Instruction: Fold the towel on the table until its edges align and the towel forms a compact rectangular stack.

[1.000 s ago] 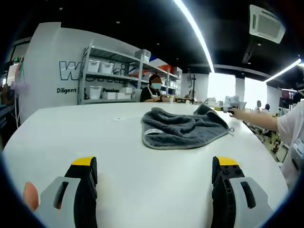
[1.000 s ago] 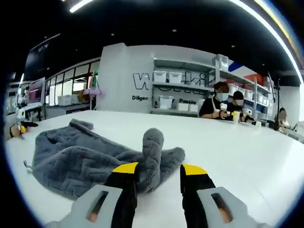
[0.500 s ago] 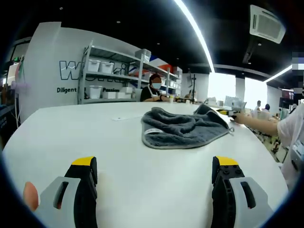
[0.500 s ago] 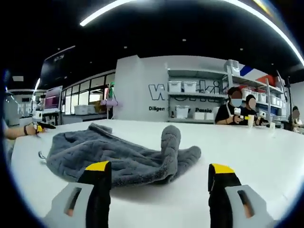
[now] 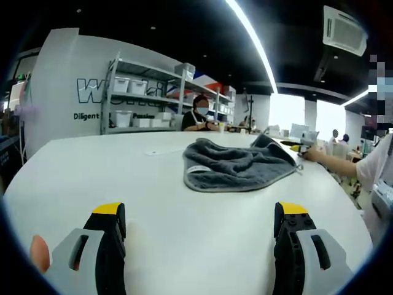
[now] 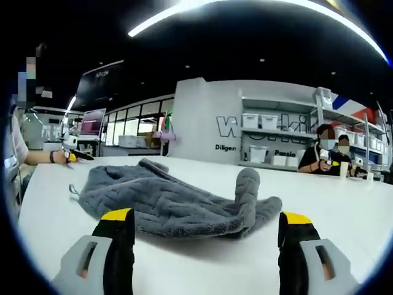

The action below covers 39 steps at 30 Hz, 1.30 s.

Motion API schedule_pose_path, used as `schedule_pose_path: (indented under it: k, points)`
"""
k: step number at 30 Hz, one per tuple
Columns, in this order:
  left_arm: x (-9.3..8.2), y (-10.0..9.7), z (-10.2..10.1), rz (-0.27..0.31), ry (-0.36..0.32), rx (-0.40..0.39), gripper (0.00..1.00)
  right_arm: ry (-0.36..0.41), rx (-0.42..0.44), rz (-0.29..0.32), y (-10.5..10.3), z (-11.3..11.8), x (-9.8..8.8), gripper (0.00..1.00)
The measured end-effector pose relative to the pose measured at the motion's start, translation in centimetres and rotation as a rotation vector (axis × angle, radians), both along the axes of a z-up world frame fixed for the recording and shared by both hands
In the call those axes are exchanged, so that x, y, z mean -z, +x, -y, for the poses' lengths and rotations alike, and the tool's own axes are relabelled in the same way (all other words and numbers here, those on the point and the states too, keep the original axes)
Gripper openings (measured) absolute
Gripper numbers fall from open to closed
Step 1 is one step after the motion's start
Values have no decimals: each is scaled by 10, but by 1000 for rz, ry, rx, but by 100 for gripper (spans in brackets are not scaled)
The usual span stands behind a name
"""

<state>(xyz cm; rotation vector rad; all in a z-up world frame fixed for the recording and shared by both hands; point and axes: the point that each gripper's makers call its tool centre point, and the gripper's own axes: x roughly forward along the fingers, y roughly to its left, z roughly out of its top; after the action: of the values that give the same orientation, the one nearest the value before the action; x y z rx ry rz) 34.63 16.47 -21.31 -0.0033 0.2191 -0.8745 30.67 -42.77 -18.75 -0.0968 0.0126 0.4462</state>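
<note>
Towel (image 5: 238,166) lies rumpled on the white table (image 5: 123,178), grey, one corner standing up in a soft peak in the right gripper view (image 6: 178,206). Left gripper (image 5: 199,224) hangs well back from it with its jaws spread wide and empty. Right gripper (image 6: 206,230) sits just beside the cloth's near edge, jaws parted too, grasping nothing. Beyond, shelves (image 5: 147,98) with white bins stand against the wall, and people sit at the far side.

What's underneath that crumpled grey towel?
The crumpled grey terry towel lies on the smooth white table, whose bare surface shows all around it. Whatever sits beneath its bunched folds is covered, so I cannot tell if anything is hidden there.
</note>
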Motion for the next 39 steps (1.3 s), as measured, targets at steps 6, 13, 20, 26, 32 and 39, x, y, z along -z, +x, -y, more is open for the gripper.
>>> schedule_pose_path:
  k: [6, 13, 20, 26, 32, 39]
  points:
    - [1, -2, 0, 0, 7, 4, 99, -38, -42, -40, -1, -13, 10, 99]
    - [5, -13, 3, -5, 23, 40, 99, -66, -46, -60, -3, -15, 16, 99]
    - [4, -12, -2, -8, 29, 51, 99, -39, -40, -45, -4, -13, 12, 99]
    - [5, -15, 0, -9, 28, 52, 99, -42, -37, -51, -6, -12, 14, 99]
    - [4, -15, 0, -7, 27, 53, 99, -47, -28, -56, -7, -11, 15, 99]
    - [4, -13, 1, -8, 27, 48, 99, -28, -16, -50, -6, -6, 13, 99]
